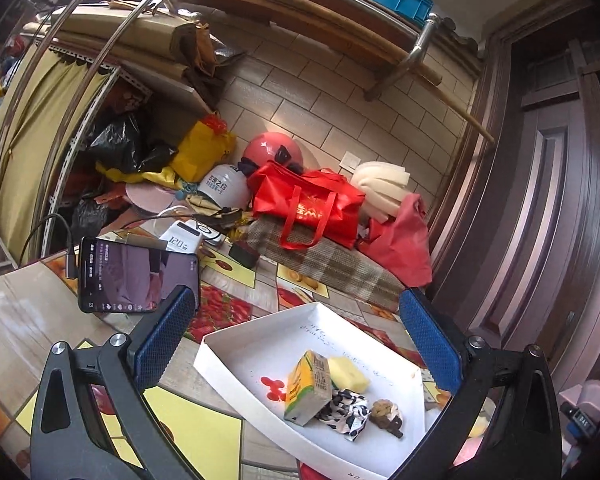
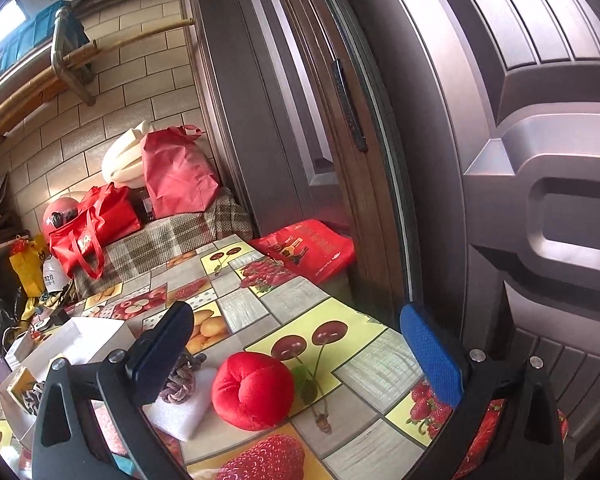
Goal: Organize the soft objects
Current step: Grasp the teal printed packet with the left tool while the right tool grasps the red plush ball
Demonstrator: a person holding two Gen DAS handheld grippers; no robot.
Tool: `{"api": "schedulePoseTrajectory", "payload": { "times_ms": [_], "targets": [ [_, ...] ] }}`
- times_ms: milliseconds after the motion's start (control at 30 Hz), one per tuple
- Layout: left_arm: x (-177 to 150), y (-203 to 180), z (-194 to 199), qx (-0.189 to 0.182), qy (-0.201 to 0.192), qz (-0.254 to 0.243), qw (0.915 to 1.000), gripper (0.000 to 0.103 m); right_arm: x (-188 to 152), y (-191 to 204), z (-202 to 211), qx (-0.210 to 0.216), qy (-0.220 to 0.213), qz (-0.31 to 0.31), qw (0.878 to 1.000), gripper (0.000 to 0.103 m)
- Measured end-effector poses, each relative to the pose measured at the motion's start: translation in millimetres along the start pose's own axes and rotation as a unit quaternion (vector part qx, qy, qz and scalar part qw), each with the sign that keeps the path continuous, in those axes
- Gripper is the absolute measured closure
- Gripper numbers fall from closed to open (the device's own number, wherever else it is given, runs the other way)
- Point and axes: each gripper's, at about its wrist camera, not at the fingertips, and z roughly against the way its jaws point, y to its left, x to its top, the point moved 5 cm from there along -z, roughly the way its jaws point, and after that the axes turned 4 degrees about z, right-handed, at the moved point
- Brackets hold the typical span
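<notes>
Fruit-print tablecloth [image 2: 340,320]; both grippers' fingers gape empty, knotted rope [image 2: 178,380] seemingly half-hidden.

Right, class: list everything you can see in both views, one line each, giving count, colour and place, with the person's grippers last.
tray: one, white, on the table, front
carton: one, yellow-green, in the tray
sponge: one, yellow, in the tray behind the carton
cloth: one, black and white, crumpled in the tray
plush ball: one, red, on the table by the foam
foam block: one, white, left of the ball
rope knot: one, grey-purple, on the foam
phone: one, black, propped on the table, left
tote bag: one, red, at the back on the plaid mat
helmets: two, pink and white, against the wall
left gripper: open above the tray
right gripper: open over the ball
</notes>
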Motion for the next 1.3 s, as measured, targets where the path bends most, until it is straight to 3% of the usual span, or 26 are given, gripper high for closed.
{"api": "schedulePoseTrajectory", "payload": {
  "times_ms": [100, 167, 233, 300, 367, 433, 533, 633, 700, 800, 900, 1000, 1033, 1100, 1200, 1300],
  "targets": [
    [-7.9, -15.2, 0.2, -0.02, 0.014, -0.032, 0.9992, 0.0, -0.3, 0.0, -0.5, -0.001, 0.002, -0.001, 1.0, 0.0],
    [-17.5, -35.0, -1.5, -0.065, 0.042, -0.056, 0.9954, 0.0, -0.7, -0.6, -2.2, -0.002, 0.006, -0.003, 1.0, 0.0],
    [-37.2, -65.9, -5.1, -0.128, 0.095, -0.091, 0.983, 0.0, -1.4, -1.7, -2.4, -0.003, 0.008, -0.005, 1.0, 0.0],
    [-69.8, -107.1, -7.2, -0.193, 0.163, -0.145, 0.9567, 0.0, -1.6, -2.5, -2.2, -0.004, 0.009, -0.007, 1.0, 0.0],
    [-116.3, -148.3, -12.4, -0.231, 0.261, -0.208, 0.9139, 0.0, -1.7, -3.4, -1.7, -0.003, 0.009, -0.008, 1.0, 0.0],
    [-165.0, -176.5, -18.7, -0.227, 0.349, -0.245, 0.8756, 0.0, -1.9, -3.2, -1.7, -0.003, 0.01, -0.007, 1.0, 0.0],
    [-216.8, -204.9, -20.6, -0.218, 0.423, -0.271, 0.8367, 0.0, -2.3, -3.7, -1.7, 0.002, 0.012, -0.007, 1.0, 0.0],
    [-222.2, -225.0, -17.0, -0.209, 0.407, -0.275, 0.8458, 0.0, -2.9, -5.9, -1.4, 0.009, 0.015, -0.013, 1.0, 0.0],
    [-229.9, -231.4, -16.7, -0.2, 0.416, -0.266, 0.8461, 0.0, -2.9, -7.2, -2.9, 0.014, 0.019, -0.017, 1.0, 0.0],
    [-247.4, -243.0, -20.1, -0.172, 0.431, -0.295, 0.8351, 0.001, -3.0, -8.6, -4.7, 0.018, 0.024, -0.023, 0.999, 0.0],
    [-257.7, -252.4, -22.5, -0.155, 0.431, -0.313, 0.8319, 0.001, -2.1, -8.3, -4.6, 0.021, 0.022, -0.025, 0.999, 0.0],
    [-275.6, -253.4, -27.9, -0.133, 0.454, -0.344, 0.8112, 0.001, -1.6, -7.6, -4.3, 0.023, 0.02, -0.024, 0.999, 0.0],
    [-276.7, -251.0, -30.1, -0.132, 0.459, -0.34, 0.8102, 0.001, -1.7, -7.0, -4.8, 0.024, 0.022, -0.023, 0.999, 0.0],
    [-271.3, -243.9, -35.1, -0.131, 0.462, -0.321, 0.8165, 0.02, -2.1, -6.1, -7.6, 0.03, 0.029, -0.022, 0.999, 0.0],
    [-263.9, -234.0, -38.3, -0.143, 0.464, -0.303, 0.8201, 0.021, -4.8, -3.4, -16.4, 0.052, 0.054, -0.022, 0.997, 0.0],
    [-257.0, -227.0, -34.8, -0.158, 0.465, -0.292, 0.8206, 0.021, -14.7, 5.0, -31.1, 0.076, 0.114, -0.003, 0.991, 0.0]
  ]
}}
